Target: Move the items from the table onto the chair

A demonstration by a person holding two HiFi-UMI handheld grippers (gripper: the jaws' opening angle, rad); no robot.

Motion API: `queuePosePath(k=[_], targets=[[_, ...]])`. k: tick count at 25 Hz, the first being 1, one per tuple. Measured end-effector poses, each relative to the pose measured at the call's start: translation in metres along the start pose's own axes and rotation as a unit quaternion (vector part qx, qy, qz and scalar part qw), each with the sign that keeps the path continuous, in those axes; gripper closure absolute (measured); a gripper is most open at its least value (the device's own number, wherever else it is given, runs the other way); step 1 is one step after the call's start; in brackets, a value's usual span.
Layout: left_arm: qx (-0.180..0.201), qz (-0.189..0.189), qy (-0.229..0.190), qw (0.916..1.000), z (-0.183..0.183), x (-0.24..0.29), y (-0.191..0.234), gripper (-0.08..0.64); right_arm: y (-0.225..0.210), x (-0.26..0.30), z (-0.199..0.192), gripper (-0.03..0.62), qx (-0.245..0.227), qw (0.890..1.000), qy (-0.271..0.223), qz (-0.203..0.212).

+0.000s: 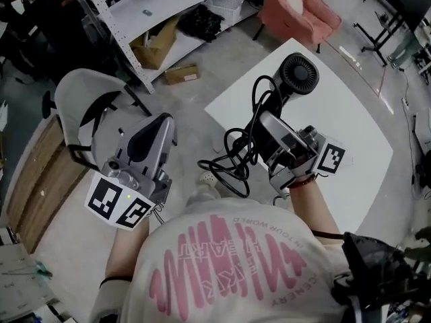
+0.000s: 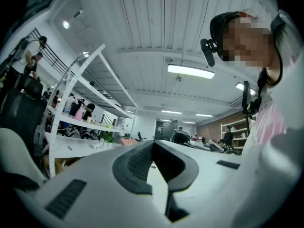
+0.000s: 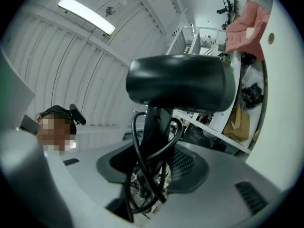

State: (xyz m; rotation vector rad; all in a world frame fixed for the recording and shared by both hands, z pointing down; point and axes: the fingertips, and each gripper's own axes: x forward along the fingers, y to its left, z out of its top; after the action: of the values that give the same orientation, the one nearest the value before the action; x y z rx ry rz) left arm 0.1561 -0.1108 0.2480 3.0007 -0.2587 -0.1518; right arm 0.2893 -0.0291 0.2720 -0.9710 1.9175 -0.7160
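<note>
In the head view, the left tool is held low at about 10 o'clock from the person, over the floor. In the left gripper view its jaws are seen pressed together at the tips, with nothing between them. The right tool is held at about 1 o'clock, over the near edge of the white worktop.

The right tool's jaws are pinched on the handle of a black hair dryer. In the right gripper view the handle is seen standing upright between the two pads, and the dryer's barrel is set crosswise just beyond the jaw tips, at 12 o'clock. In the head view the round rear grille of the dryer is turned up toward the camera and lies at 1 o'clock from the tool, above the worktop. The black cord is looped through the jaws beside the handle, and its coils hang off to 8 o'clock of the tool, past the worktop's edge and over the floor.

A grey chair is seen at 10 o'clock, just beyond the left tool and well apart from the dryer. Farther off, a cardboard box lies on the floor at 11 o'clock, beside a white shelving rack. A pink armchair stands at 12 o'clock, beyond the worktop.
</note>
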Motion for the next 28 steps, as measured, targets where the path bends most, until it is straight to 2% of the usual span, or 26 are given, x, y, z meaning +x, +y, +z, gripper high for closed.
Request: queuePosePath(k=[3,6,9,16,22,28], targets=[[-0.013,0.042,-0.020,0.9988,-0.009,-0.038,0.002,0.551,-0.003,0.005,-0.029,0.407,0.009,1.000,0.024,0.016],[-0.011,0.103,-0.039,0.9939,-0.011,-0.074,0.003,0.551,-0.006,0.018,-0.050,0.408,0.023,0.996,0.071,0.041],[-0.010,0.147,-0.048,0.9880,-0.004,-0.101,0.007,0.551,-0.002,0.034,-0.067,0.408,0.030,0.992,0.106,0.055],[-0.010,0.255,-0.087,0.9630,0.018,-0.197,0.043,0.551,0.013,0.102,-0.135,0.408,0.042,0.976,0.191,0.099],[-0.020,0.317,-0.104,0.9424,0.022,-0.242,0.063,0.551,0.006,0.143,-0.174,0.408,0.051,0.961,0.245,0.115],[-0.018,0.357,-0.108,0.9276,0.033,-0.315,0.126,0.551,-0.019,0.214,-0.238,0.408,0.073,0.950,0.282,0.111]])
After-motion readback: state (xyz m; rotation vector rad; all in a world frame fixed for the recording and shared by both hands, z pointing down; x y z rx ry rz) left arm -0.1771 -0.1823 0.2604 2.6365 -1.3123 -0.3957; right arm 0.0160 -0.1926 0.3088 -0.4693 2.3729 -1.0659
